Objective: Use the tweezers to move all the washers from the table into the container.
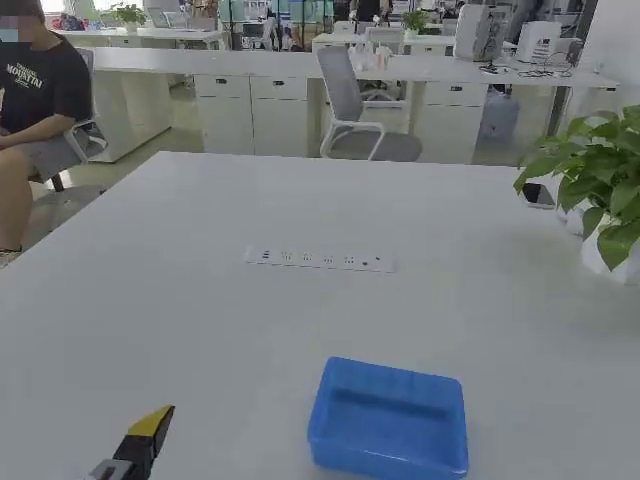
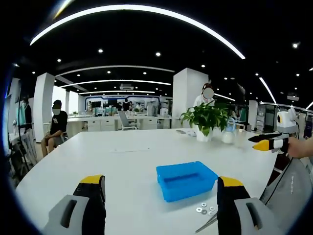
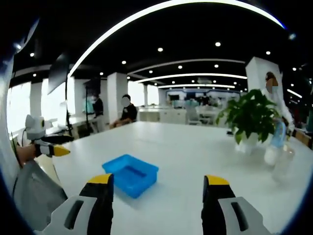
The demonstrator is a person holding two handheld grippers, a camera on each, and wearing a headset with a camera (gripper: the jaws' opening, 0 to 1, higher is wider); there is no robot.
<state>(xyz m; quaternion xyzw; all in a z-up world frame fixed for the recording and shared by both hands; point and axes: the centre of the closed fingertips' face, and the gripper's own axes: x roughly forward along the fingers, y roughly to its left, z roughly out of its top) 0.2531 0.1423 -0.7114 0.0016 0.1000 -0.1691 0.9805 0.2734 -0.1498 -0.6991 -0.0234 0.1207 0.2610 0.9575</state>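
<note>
- On the table (image 2: 122,161), at 5 o'clock from the blue container (image 2: 187,180): washers (image 2: 205,209) beside tweezers (image 2: 208,224)
- Left gripper (image 2: 161,181), right gripper (image 3: 158,179): jaws apart, nothing held
- Starting step; next, grab tweezers gently

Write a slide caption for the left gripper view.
Open yellow-tipped left gripper faces a blue plastic container and small metal washers on a white table.

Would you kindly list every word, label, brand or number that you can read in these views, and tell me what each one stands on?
No text here can be quoted with certainty.
White lettering on the seated person's black T-shirt: too blurred to read.
Small dark marks on the flat white power strip on the table: too small to read.
Blue plastic container: no lettering visible.
</note>
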